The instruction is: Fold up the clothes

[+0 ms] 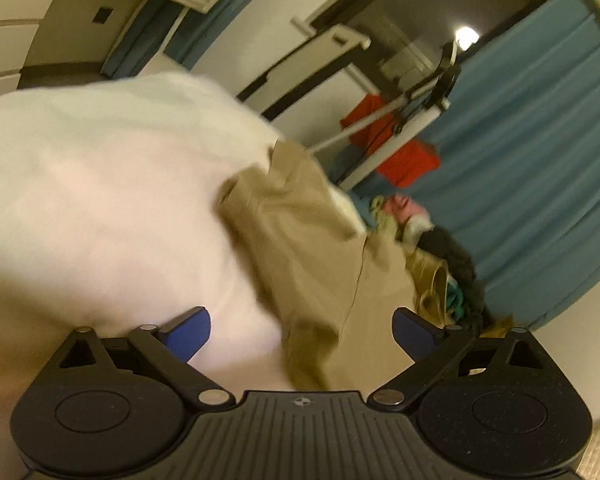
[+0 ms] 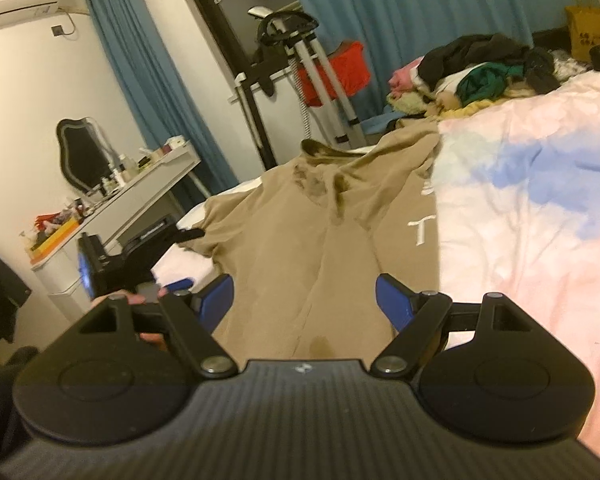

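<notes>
Through my left wrist view, my left gripper (image 1: 302, 330) stands wide apart, empty, over the crumpled tan cotton garment (image 1: 320, 248) lying on the pale pink bedspread (image 1: 100, 200) (all rather blurred). Through my right wrist view, my right gripper (image 2: 305, 300) is likewise parted and empty, the tan garment (image 2: 300, 232) spread flat just beyond its blue fingers (image 2: 392, 300).

The tan garment (image 2: 300, 248) is soft matt cloth, creased, with darker blotches near its collar and white lettering. Under it the pink, white and blue bedspread (image 2: 532, 208) is matt, lightly rumpled fabric. Both grippers, right (image 2: 305, 300) and left (image 1: 302, 332), look like matt black ribbed plastic with shiny metal pivot pins and smooth blue pads. Far back, the blue curtain (image 2: 420, 12) is pleated cloth
</notes>
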`<action>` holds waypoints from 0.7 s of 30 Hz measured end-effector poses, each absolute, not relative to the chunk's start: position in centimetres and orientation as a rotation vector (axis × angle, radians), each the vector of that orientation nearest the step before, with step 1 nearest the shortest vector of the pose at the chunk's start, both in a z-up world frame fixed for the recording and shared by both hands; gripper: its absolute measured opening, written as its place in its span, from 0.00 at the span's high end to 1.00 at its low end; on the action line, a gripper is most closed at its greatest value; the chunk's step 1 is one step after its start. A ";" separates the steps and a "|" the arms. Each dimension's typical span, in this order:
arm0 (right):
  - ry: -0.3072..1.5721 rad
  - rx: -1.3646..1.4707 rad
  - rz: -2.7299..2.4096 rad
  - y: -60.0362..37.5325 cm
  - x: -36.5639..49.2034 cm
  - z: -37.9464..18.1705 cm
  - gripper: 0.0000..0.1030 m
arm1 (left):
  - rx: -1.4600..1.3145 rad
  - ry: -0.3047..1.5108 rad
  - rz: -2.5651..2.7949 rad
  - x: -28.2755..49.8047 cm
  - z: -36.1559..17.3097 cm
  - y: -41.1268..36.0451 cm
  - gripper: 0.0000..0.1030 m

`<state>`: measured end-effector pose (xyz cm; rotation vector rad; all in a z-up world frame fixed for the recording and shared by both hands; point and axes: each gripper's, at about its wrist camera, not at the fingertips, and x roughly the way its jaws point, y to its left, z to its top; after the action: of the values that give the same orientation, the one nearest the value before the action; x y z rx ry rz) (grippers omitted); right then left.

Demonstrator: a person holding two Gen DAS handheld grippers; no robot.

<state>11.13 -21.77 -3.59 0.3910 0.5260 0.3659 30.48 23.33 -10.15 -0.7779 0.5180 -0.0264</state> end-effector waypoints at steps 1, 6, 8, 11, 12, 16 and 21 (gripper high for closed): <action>0.532 0.394 0.375 -21.7 11.5 -3.8 0.23 | -0.778 0.504 -0.027 31.0 -10.3 23.3 0.09; 0.572 0.406 0.384 -21.6 13.6 -5.0 0.23 | -0.773 0.464 -0.019 35.1 -10.7 23.0 0.27; 0.602 0.446 0.393 -21.8 14.2 -5.7 0.22 | -0.775 0.462 0.024 36.8 -11.1 23.0 0.36; 0.638 0.514 0.433 -21.8 14.8 -6.3 0.22 | -0.770 0.460 0.064 39.2 -11.3 23.1 0.39; 0.637 0.508 0.437 -21.6 14.9 -6.3 0.22 | -0.757 0.473 0.076 40.0 -11.2 23.0 0.39; 0.624 0.485 0.440 -21.5 15.2 -6.4 0.22 | -0.616 0.490 0.114 42.2 -10.5 21.5 0.45; 0.649 0.514 0.400 -22.9 15.5 -7.6 0.21 | -0.422 0.520 0.170 42.5 -9.5 19.0 0.86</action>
<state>15.47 -22.88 -7.65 0.5136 0.6491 0.3995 42.48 18.96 -9.51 -0.4222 0.5199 0.1698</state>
